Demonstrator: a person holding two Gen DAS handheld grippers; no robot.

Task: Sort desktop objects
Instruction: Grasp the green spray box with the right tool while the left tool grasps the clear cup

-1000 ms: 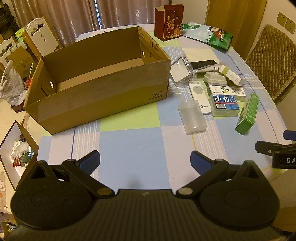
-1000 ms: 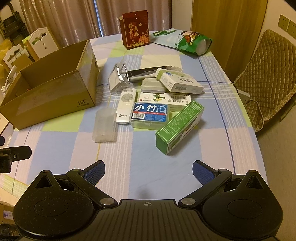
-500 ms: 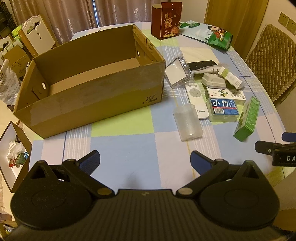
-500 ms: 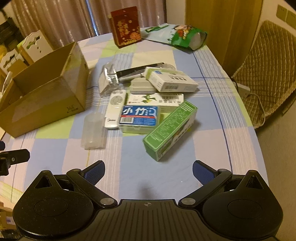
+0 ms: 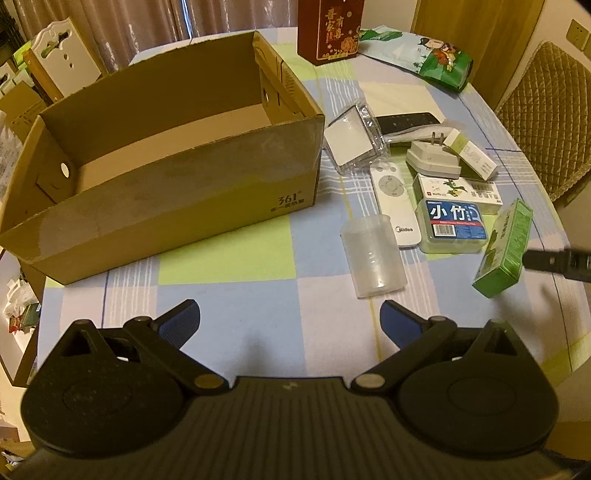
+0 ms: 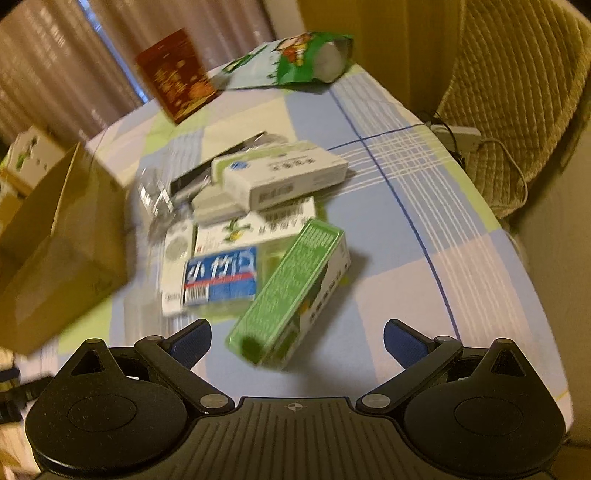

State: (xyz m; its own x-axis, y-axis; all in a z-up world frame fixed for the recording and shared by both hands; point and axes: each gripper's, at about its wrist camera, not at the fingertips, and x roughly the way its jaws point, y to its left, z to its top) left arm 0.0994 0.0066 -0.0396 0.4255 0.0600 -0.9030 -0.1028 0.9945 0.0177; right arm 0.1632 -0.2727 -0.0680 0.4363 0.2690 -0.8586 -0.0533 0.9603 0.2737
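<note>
On the checked tablecloth (image 5: 258,295), my left gripper (image 5: 290,319) hangs wide and empty before the cardboard box (image 5: 166,199). Right gripper (image 6: 297,341), wide too, nearly straddles the green box (image 6: 291,291), lying beside the clutter.

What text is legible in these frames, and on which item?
"361°": front of the cardboard box; the smaller line under it is too small to read.
"小竹": blue label of the clear plastic box; its barcode digits are unreadable.
"Midea": lower end of the white remote.
Gold characters on the red carton: too blurred to quote.
Print on the green box and the white medicine boxes: too small.
The right wrist view is motion-blurred; only "小竹" reads.
</note>
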